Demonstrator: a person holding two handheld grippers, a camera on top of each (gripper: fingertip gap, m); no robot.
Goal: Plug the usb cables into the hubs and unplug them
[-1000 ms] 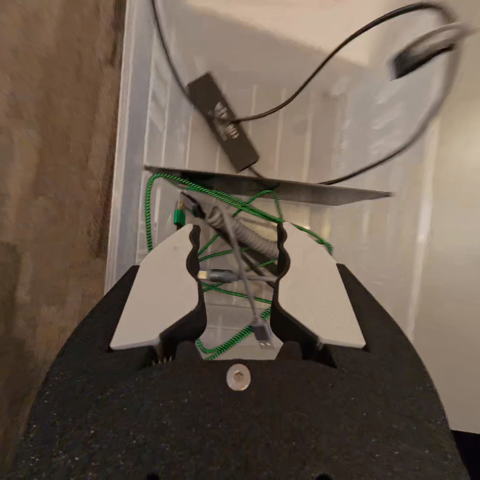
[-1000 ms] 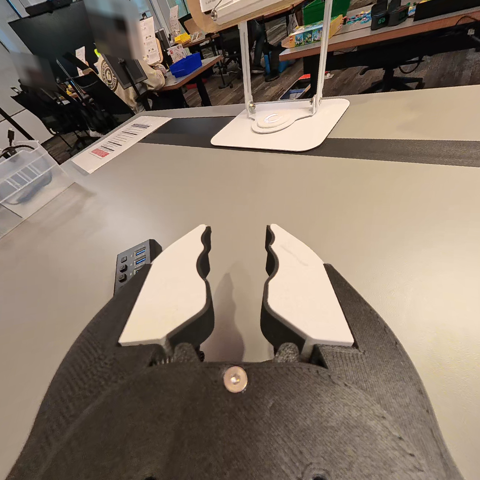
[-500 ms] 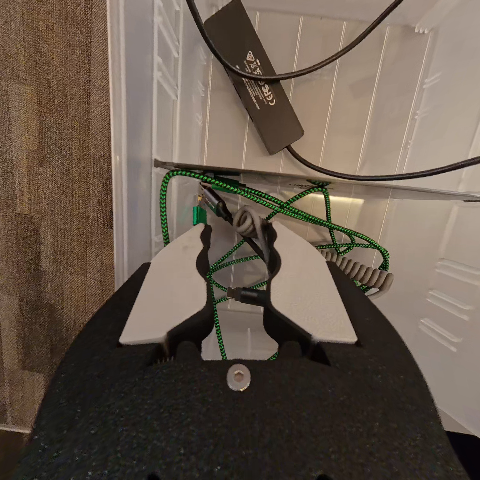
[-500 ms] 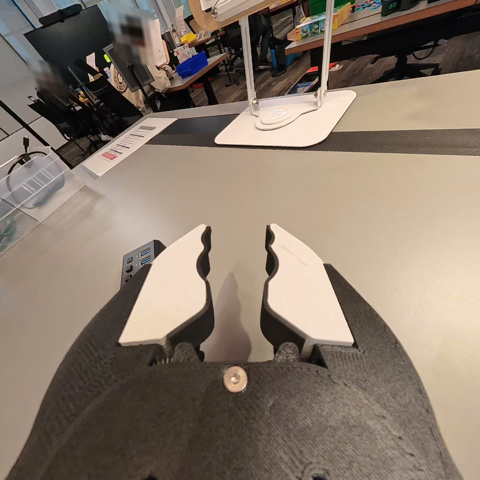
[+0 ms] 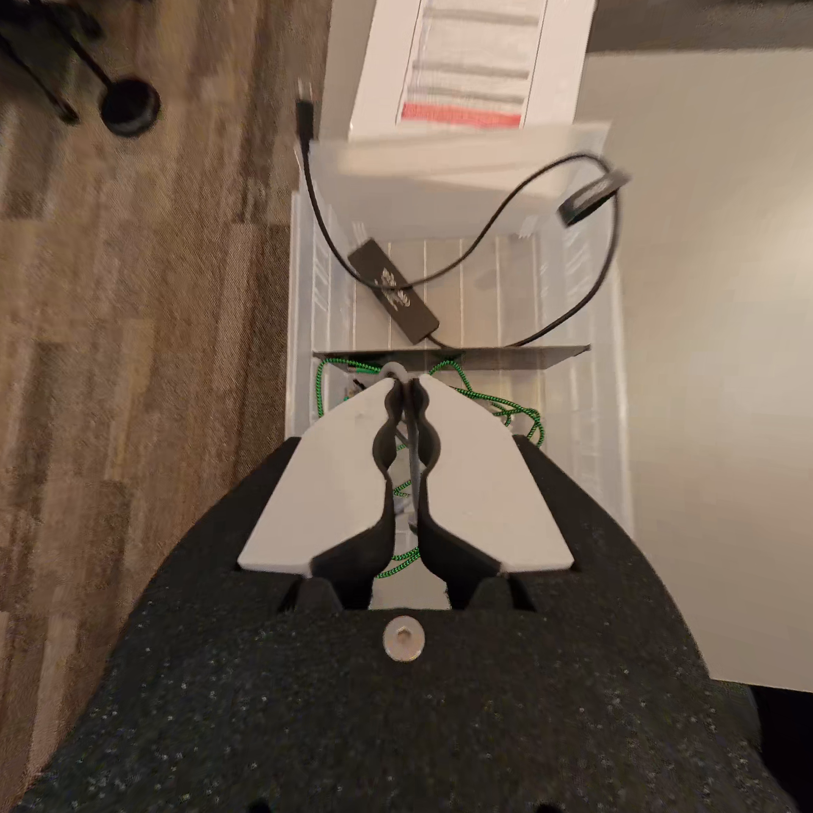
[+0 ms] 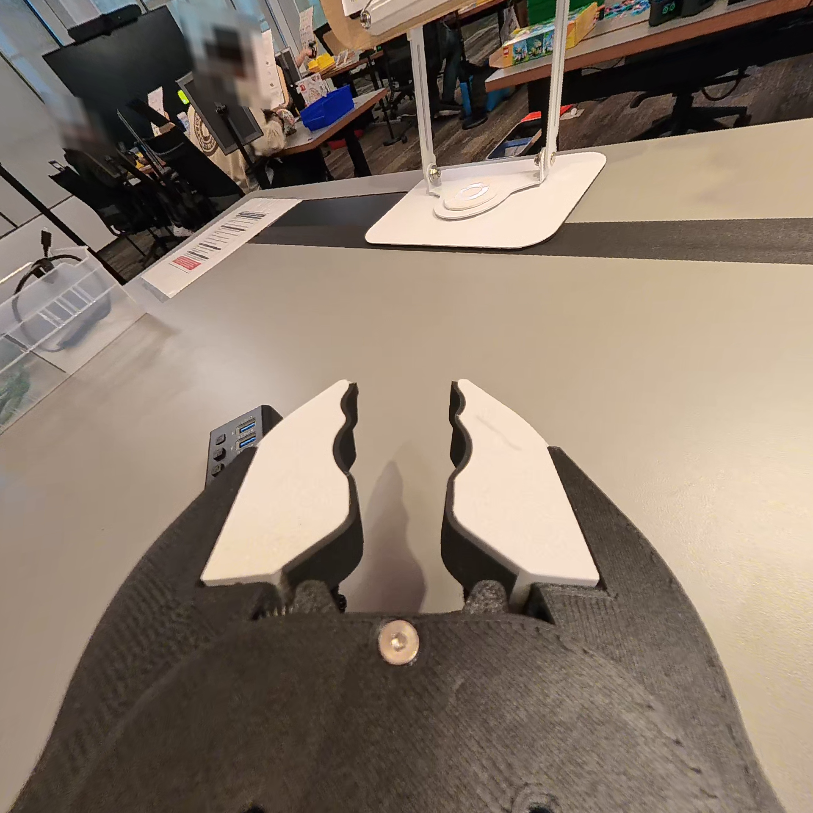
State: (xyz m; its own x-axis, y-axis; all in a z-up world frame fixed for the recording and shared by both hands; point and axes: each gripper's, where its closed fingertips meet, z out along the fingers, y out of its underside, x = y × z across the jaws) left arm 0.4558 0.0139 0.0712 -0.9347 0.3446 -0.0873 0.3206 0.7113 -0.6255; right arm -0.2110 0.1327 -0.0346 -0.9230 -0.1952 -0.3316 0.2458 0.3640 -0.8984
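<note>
We hold grey cable point(image 5: 413, 466) pinched in left gripper point(image 5: 407, 387), above near compartment of clear bin point(image 5: 585, 440). Green braided cable point(image 5: 506, 402) is tangled around it: risk we drag it up too, or snag on divider point(image 5: 484, 354). Thin grip, cable may slip. Right gripper point(image 6: 402, 389) gapes empty over table point(image 6: 616, 374); black hub point(image 6: 239, 435) sits just left, ports facing up.

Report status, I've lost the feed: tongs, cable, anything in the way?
Left tongs shut on grey cable above clear bin. Right tongs open, empty, over table beside black hub. Green cable tangled alongside.
</note>
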